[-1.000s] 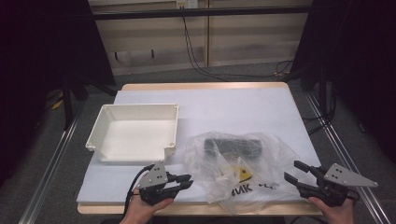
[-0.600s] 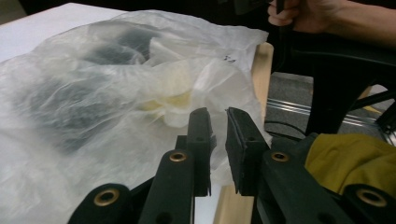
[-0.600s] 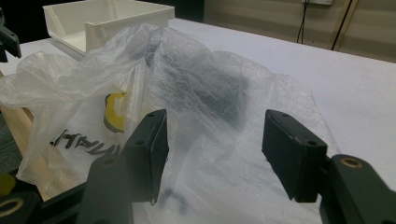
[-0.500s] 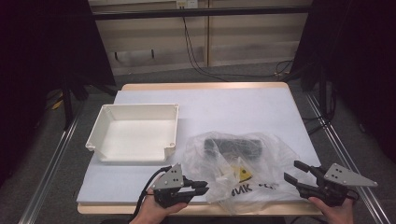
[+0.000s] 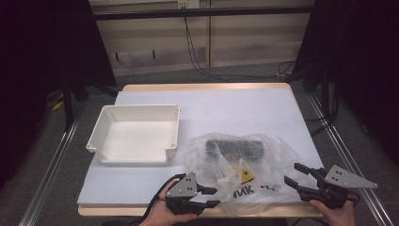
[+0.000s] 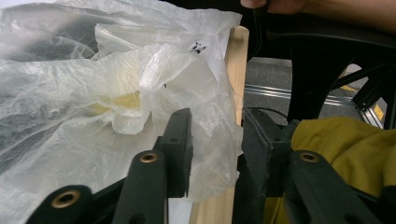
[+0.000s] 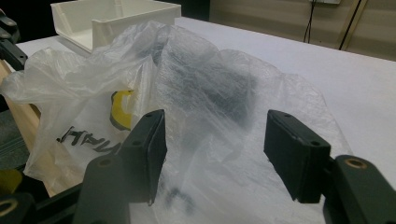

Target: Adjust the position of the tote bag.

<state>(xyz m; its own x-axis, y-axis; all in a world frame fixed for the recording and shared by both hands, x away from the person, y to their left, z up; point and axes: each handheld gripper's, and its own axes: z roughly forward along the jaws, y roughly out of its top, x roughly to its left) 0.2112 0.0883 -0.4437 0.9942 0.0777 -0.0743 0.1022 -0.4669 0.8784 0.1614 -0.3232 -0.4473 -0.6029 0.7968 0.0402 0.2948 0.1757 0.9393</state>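
Left gripper: the black two-jaw left gripper [image 5: 212,197] sits at the near edge of the table, pointing sideways at the bag. Its jaws have just been opening and stand apart. In the left gripper view a flap of the bag's edge sits in the gap, but the pads aren't pressing on it, so released.

Left hand: the person's left hand [image 5: 162,214] wraps the gripper's body from below, with the grey three-cornered plate on top.

Right gripper: the black two-jaw right gripper [image 5: 292,174] is at the bag's other side, jaws spread, nothing clamped. In the right gripper view [image 7: 212,158] the plastic bulges up right in front of the pads; can't tell if it actually touches them.

Right hand: the right hand [image 5: 335,213] holds it at the table's near right corner.

Bag: crumpled clear thin plastic bag [image 5: 240,172] with black lettering, lying on the near right part of the table between the two grippers, its near edge right at the table's front edge.

Inside the bag: a dark oblong object [image 5: 235,148] toward the far side, and a yellow piece [image 5: 245,176] nearer the front. Both blurry through the film.

Tray: a cream rectangular plastic tray [image 5: 96,141] to the left of the bag, a little apart from it.

Table: a white-topped table with a pale wooden edge [image 5: 235,103].
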